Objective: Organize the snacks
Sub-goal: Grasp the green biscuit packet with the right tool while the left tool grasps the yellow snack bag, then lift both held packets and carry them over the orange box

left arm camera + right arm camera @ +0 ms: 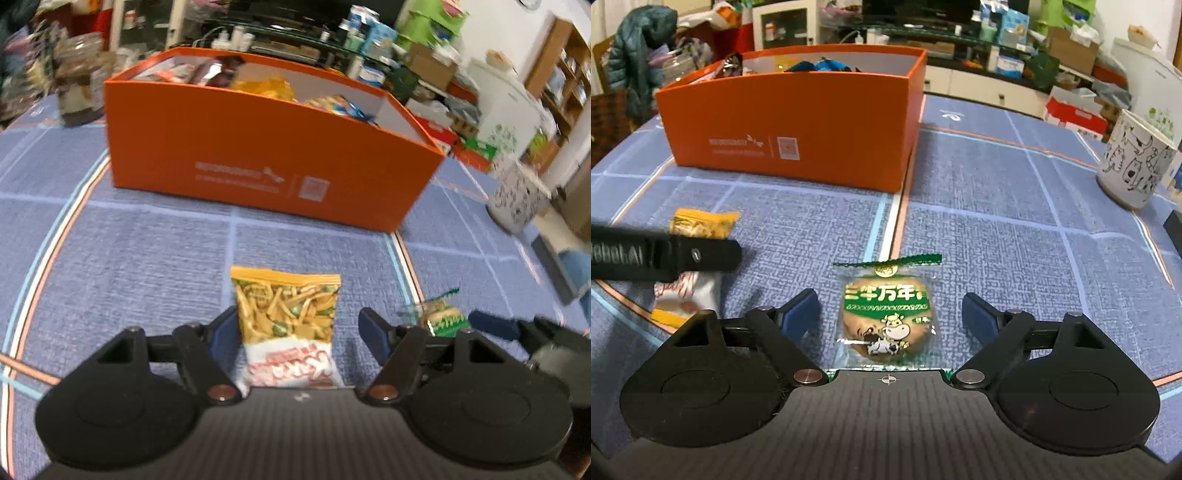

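— Between the wide-spread fingers of the left gripper [297, 328] lies the yellow stick-snack bag [286, 325], flat on the blue mat [129, 258], near the mat's front edge and well short of the orange box [266, 147].

— And the right gripper [890, 314]?

— Equally wide, straddling the green cow-print biscuit pack [888, 317], untouched. Both packets look light, crinkly and slippery; the contents probably crush easily, so pinching the sealed edges gently seems safest.
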Motion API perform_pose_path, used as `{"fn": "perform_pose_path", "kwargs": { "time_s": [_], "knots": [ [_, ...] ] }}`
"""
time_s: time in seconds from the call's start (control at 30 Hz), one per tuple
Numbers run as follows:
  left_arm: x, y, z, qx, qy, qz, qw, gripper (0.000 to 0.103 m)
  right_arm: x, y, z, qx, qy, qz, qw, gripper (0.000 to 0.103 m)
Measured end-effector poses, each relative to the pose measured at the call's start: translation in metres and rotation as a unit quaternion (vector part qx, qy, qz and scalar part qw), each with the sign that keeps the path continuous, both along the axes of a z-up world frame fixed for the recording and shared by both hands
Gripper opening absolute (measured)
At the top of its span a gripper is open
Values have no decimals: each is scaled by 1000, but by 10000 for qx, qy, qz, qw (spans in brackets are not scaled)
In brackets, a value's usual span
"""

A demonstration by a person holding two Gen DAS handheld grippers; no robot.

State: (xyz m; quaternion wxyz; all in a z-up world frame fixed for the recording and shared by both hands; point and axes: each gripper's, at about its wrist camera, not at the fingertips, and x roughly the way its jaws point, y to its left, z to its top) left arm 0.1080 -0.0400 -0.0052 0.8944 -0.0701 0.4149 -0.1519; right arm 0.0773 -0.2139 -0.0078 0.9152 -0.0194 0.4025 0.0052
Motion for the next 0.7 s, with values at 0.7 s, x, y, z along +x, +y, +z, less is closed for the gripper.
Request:
{"fn": "perform_pose_path", "kwargs": {
  "time_s": [0.7],
  "knots": [
    [-6,-3,-3,540,-63,-123,9984,48,5,-3,3,221,208,39,9995,62]
  ]
}}
